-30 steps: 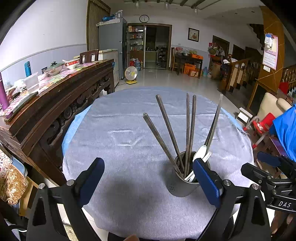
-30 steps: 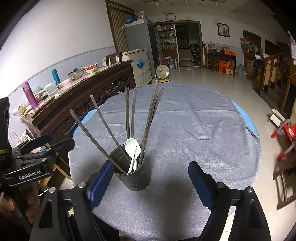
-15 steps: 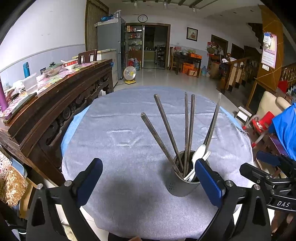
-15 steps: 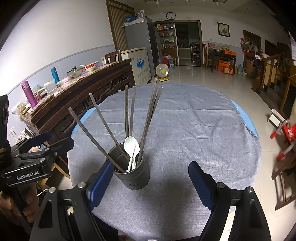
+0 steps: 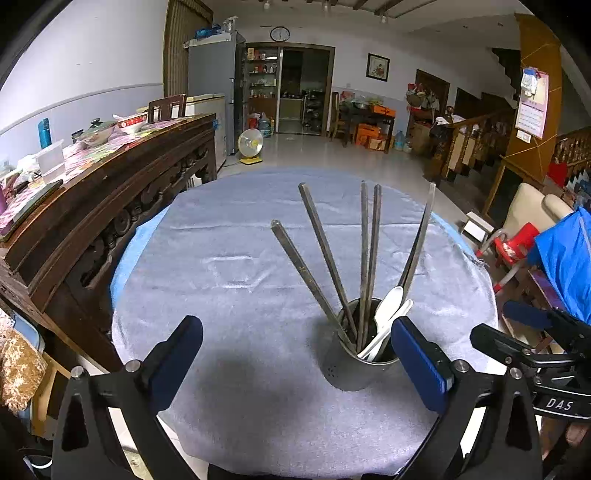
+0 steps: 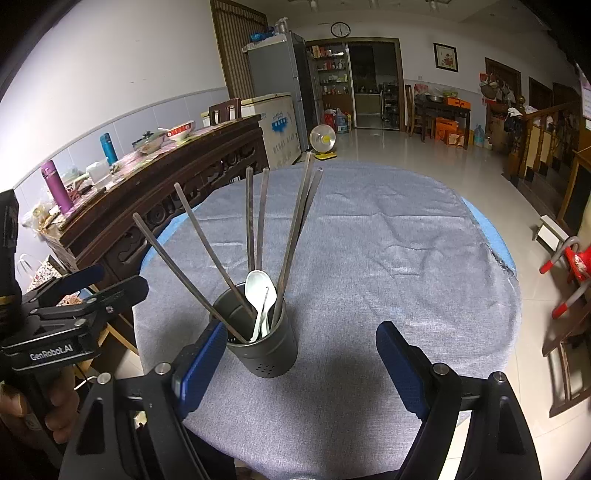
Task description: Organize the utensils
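We are hovering over the utensil holder (image 5: 356,363).
Our left gripper (image 5: 295,354) and right gripper (image 6: 301,363) are gaping wide, gripping nothing; chopsticks (image 5: 365,254) and spoons (image 6: 260,295) are standing inside.

A round desk (image 5: 229,258) under a grey cloth fills the foreground, with a blue layer showing at its rim. To its left runs a long carved dark-wood sideboard (image 5: 122,192) crowded with bowls, a box and bottles (a purple flask (image 6: 55,184) stands out in the right wrist view). Behind it stand a tall grey fridge (image 5: 212,88) and a white chest freezer (image 6: 275,123). A small fan (image 5: 250,142) sits on the glossy pale tile floor (image 6: 424,151). A clock (image 5: 280,34) hangs above the dark doorway, a framed picture (image 5: 377,67) to its right. A wooden stair railing (image 6: 543,129) lines the right side.
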Demonstrator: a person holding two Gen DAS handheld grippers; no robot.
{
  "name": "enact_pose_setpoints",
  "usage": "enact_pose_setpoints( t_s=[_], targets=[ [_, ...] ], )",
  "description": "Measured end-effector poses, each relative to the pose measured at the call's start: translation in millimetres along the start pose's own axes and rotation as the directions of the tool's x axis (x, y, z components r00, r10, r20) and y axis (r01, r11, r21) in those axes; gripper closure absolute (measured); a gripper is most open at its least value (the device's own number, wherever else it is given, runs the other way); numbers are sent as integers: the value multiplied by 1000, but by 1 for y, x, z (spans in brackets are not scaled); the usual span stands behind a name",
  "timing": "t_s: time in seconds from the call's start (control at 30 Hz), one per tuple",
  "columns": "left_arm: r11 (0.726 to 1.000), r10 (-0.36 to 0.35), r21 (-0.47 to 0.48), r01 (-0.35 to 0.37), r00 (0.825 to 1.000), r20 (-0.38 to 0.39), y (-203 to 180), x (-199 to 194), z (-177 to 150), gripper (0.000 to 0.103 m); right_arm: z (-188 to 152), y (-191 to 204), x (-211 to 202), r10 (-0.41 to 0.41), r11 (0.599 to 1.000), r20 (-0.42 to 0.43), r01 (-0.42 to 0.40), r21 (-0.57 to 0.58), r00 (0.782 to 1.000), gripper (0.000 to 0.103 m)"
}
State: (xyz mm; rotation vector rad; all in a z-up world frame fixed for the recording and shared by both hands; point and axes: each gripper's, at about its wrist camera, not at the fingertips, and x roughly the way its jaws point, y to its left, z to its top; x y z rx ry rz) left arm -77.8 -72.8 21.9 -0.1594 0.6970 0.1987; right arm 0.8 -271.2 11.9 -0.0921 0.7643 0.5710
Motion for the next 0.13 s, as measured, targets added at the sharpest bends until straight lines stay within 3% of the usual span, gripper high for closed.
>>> enact_pose_setpoints(
  t_s=[0.13],
  targets=[
    [1000, -11, -1, 11, 1000, -2, 0, 1, 1, 1, 0, 0, 2, -1, 1000, -5, 1, 1, 1000, 17]
  ],
)
